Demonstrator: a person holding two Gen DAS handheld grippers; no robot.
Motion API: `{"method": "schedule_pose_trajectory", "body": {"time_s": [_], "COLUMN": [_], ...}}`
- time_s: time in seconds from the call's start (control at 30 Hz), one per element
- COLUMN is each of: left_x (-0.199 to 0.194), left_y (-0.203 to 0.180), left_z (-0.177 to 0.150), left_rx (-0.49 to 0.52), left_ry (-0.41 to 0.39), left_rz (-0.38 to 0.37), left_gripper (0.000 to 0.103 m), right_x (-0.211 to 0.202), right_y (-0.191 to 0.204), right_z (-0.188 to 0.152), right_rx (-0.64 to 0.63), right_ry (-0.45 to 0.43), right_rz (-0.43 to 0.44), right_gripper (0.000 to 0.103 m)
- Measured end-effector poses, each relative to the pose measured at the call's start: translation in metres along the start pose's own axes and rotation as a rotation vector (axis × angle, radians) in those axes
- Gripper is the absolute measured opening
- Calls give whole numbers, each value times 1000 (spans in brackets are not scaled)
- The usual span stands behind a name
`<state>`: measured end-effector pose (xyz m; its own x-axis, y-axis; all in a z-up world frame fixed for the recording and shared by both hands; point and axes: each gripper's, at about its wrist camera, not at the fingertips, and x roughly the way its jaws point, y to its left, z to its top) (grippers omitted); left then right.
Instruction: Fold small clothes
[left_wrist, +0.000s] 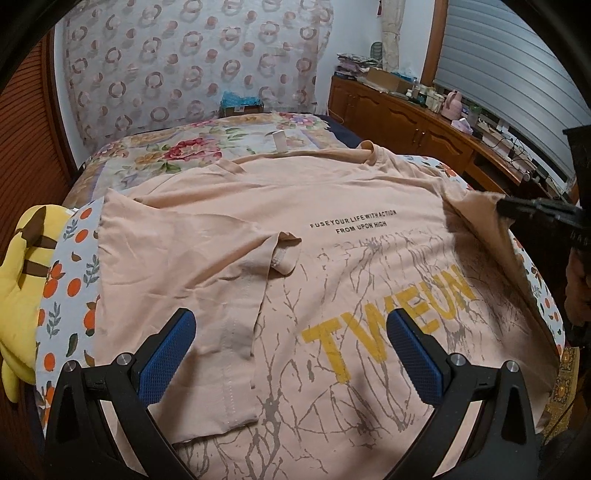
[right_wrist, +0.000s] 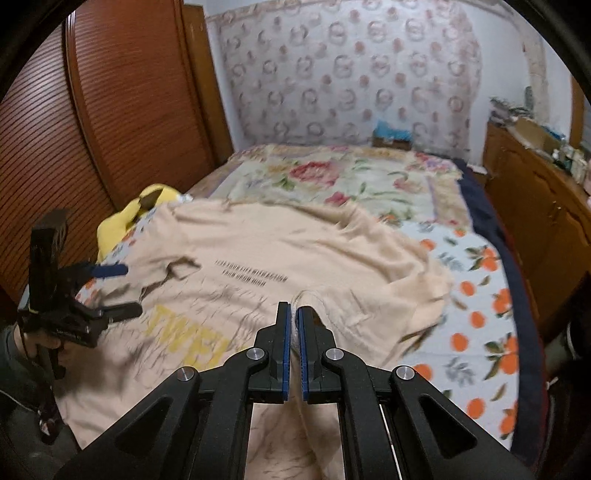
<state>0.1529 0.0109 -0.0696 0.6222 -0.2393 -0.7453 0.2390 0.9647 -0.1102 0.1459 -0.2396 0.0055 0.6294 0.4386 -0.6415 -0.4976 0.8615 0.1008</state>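
Blue-padded black left gripper (left_wrist: 291, 326) hangs wide open over the peach cotton T-shirt with yellow letters (left_wrist: 332, 221), which lies spread on the flowery bed cover (left_wrist: 70, 280). To its right, the black right gripper (right_wrist: 293, 308) is squeezed tight on the shirt's lifted edge. One sleeve is folded inward.

A peach-pink T-shirt (left_wrist: 332, 206) lies spread front-up across the bed, neckline toward the far end, hem toward the near edge. Small black lettering crosses its chest; below that sits a large yellow word over a grey branching print. One side is already folded inward, with its short sleeve lying flat over the body. The opposite edge is lifted off the bed in a raised flap, showing the plain inner side of the fabric. The cloth is lightly creased.
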Motion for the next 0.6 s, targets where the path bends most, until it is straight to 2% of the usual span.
{"method": "schedule_pose_trajectory", "body": {"time_s": [0.1,0.23,0.37,0.6], "left_x": [2,4,7,11], "left_y": [1,1,0,-4], "left_z": [0,1,2,1], "left_rx": [-4,-3,-4,3], "left_ry": [5,11,13,23], "left_rz": [1,0,-4,-9], "left_gripper": [103,103,103,103], "right_x": [1,-7,-6,17], "right_y": [-6,-10,-13,-19], "right_z": [1,10,13,2], "right_rx": [-7,-4,6,27], "right_ry": [24,18,10,70], "right_rz": [0,-9,-46,-125], "right_gripper": [10,31,34,34]}}
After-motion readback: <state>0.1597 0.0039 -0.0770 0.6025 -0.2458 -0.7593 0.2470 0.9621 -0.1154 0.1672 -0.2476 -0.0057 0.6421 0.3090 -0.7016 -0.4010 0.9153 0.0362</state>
